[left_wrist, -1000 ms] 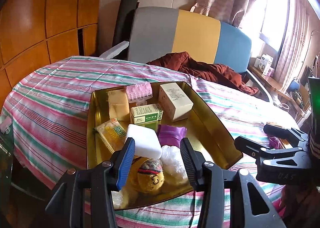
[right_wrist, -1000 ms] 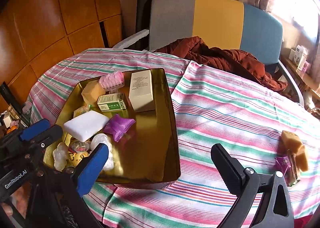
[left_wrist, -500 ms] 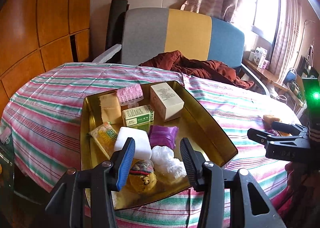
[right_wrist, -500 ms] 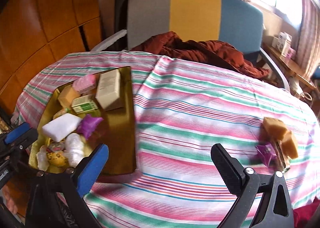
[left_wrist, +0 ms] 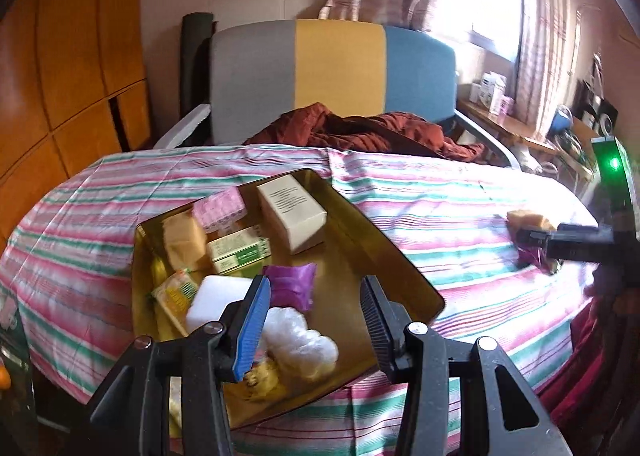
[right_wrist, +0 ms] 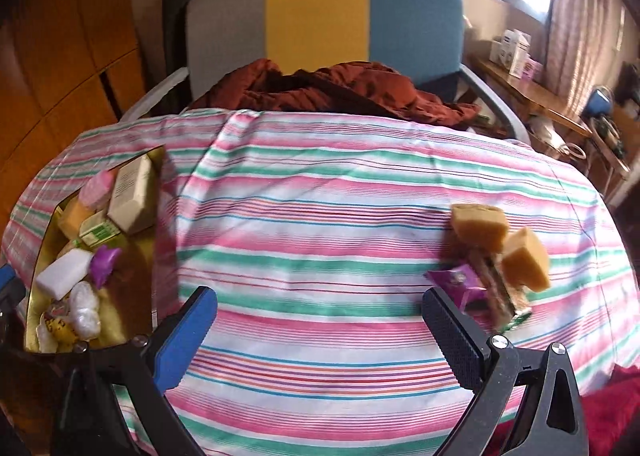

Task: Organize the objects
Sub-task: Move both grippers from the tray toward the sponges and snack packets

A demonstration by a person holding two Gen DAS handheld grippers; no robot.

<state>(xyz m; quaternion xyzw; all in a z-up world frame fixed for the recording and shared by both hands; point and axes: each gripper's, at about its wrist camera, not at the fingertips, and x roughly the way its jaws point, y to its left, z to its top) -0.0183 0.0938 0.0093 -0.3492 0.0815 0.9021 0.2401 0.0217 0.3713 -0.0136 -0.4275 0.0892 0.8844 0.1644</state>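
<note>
A gold tray (left_wrist: pixel 392 256) on the striped tablecloth (right_wrist: pixel 320 216) holds a cream box (left_wrist: pixel 292 212), a pink case (left_wrist: pixel 220 208), a green-white box (left_wrist: pixel 240 252), a purple packet (left_wrist: pixel 290 284), a white block (left_wrist: pixel 216 296) and a clear plastic wad (left_wrist: pixel 300 340). My left gripper (left_wrist: pixel 316 320) hovers open over the tray's near end with nothing between its fingers. My right gripper (right_wrist: pixel 320 332) stands wide open and empty over bare cloth. Just beyond its right finger lie two tan sponges (right_wrist: pixel 478 226), a purple packet (right_wrist: pixel 456 282) and a green-edged packet (right_wrist: pixel 500 296).
A chair (right_wrist: pixel 320 16) with a grey, yellow and blue back stands behind the table, with a rust-brown garment (right_wrist: pixel 340 92) on its seat. Wooden panels line the left wall. A side shelf (right_wrist: pixel 552 100) with small boxes runs under the window at right.
My right gripper has swung right, away from the tray, and the sponge pile is now close to its right finger. My left gripper has shifted and rolled slightly over the tray. Neither gripper's jaws have changed width.
</note>
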